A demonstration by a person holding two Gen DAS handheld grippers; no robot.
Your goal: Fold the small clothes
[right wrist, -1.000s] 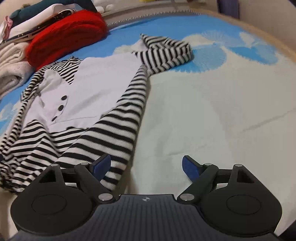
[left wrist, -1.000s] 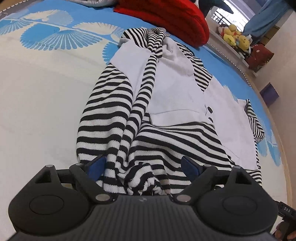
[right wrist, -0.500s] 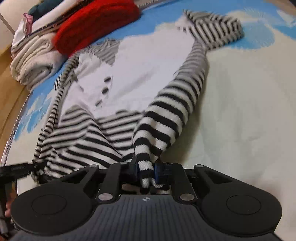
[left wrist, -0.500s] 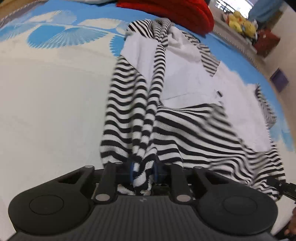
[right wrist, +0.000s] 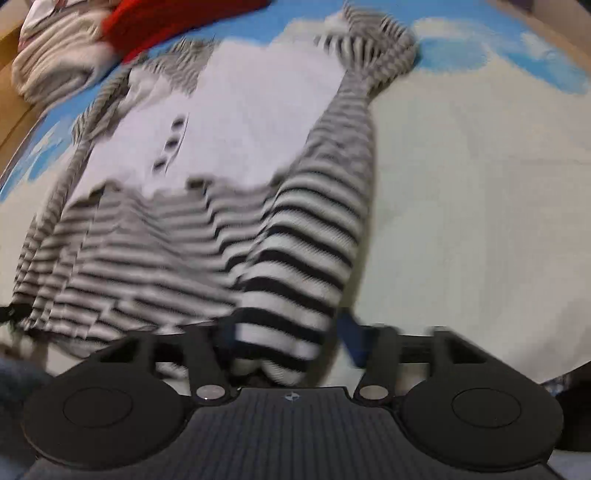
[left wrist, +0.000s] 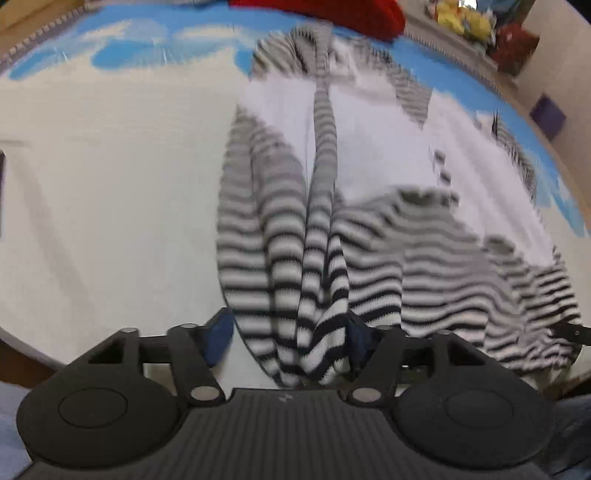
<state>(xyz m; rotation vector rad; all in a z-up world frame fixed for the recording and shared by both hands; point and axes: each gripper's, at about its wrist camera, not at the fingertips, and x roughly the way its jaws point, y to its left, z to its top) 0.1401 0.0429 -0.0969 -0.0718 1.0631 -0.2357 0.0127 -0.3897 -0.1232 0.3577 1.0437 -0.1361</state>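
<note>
Bedspread [left wrist: 110, 221] | left tongs [left wrist: 290, 332], right tongs [right wrist: 286, 334] opening | striped garment [left wrist: 314, 280] between both

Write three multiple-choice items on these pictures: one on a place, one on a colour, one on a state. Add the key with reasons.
1. Where does the red knit lie?
A. beyond the striped garment
B. on top of it
C. between the jaws

2. What colour are the garment's stripes?
A. red and blue
B. black and white
C. green and yellow

3. How do the left gripper and right gripper stand?
A. shut with nothing inside
B. opening, cloth between the jaws
C. clear of the cloth

Key: A, it sits past the collar end; B, dark and pale bands; B, the pads stand apart around striped cloth.
</note>
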